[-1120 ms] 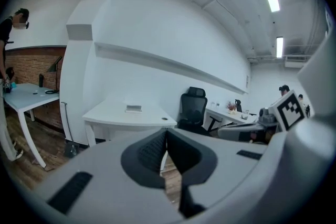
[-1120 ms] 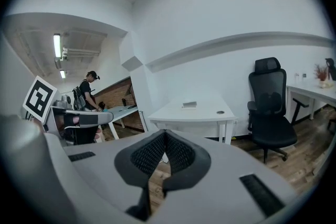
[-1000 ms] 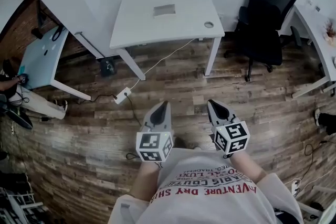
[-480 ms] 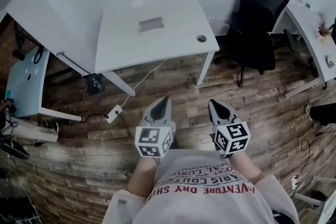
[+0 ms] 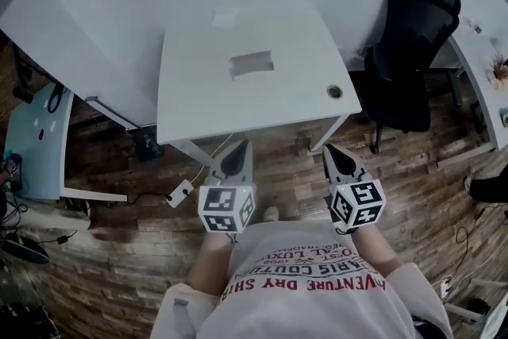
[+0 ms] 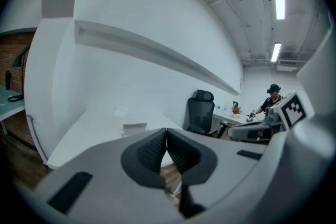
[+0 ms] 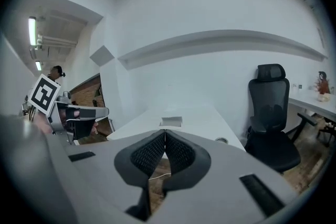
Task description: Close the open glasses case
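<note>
With jaws pressed together and empty, the left tool (image 5: 241, 147) and right tool (image 5: 330, 150) hang short of the counter (image 5: 198, 95); reaching the glasses case (image 5: 252, 63) comes next.

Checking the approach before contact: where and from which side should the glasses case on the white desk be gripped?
Probably the lid's free long edge, from the near side of the desk: the glasses case lies mid-desk, long side towards the person. The hinged edge is too small to tell. The left gripper and right gripper have jaws together; open one first.
</note>
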`<control>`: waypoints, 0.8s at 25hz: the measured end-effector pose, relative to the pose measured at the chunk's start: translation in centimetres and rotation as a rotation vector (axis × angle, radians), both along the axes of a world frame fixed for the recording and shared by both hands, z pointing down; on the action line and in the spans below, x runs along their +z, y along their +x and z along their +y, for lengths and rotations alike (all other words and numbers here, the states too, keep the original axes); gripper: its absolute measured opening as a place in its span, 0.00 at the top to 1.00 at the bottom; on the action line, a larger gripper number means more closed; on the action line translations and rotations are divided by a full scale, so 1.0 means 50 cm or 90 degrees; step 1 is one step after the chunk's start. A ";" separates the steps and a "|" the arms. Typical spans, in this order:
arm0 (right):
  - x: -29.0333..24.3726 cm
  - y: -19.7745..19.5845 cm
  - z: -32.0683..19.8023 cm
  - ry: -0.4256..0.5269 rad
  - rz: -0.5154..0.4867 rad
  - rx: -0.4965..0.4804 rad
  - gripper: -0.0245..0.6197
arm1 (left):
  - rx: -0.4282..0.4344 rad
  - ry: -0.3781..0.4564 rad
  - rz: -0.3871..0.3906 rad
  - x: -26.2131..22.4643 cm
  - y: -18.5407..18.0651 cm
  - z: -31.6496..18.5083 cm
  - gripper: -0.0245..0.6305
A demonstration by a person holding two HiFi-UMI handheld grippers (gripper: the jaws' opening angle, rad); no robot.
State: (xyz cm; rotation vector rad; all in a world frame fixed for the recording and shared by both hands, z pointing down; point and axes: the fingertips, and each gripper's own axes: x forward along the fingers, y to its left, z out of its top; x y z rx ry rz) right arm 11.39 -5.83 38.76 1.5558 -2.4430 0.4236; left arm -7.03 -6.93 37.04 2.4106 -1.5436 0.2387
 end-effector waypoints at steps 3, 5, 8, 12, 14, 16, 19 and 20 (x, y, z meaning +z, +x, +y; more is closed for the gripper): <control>0.003 -0.033 -0.062 -0.002 0.000 -0.007 0.94 | -0.002 -0.003 -0.002 0.006 -0.031 -0.054 0.96; 0.013 -0.051 -0.094 -0.010 0.003 -0.014 0.94 | -0.005 -0.011 0.002 0.015 -0.044 -0.079 0.96; 0.031 -0.067 -0.133 -0.030 0.006 -0.027 0.94 | -0.015 -0.032 0.008 0.037 -0.054 -0.105 0.96; 0.050 -0.083 -0.199 -0.045 0.010 -0.058 0.94 | -0.034 -0.061 0.002 0.069 -0.059 -0.151 0.96; 0.057 -0.093 -0.238 -0.045 0.018 -0.086 0.94 | -0.049 -0.073 0.003 0.082 -0.060 -0.174 0.96; 0.063 -0.100 -0.285 -0.042 0.020 -0.111 0.94 | -0.072 -0.081 0.011 0.093 -0.063 -0.207 0.96; 0.077 -0.109 -0.359 -0.053 0.012 -0.142 0.94 | -0.111 -0.092 0.018 0.109 -0.071 -0.267 0.96; 0.082 -0.112 -0.381 -0.060 0.009 -0.154 0.94 | -0.124 -0.097 0.017 0.114 -0.075 -0.286 0.96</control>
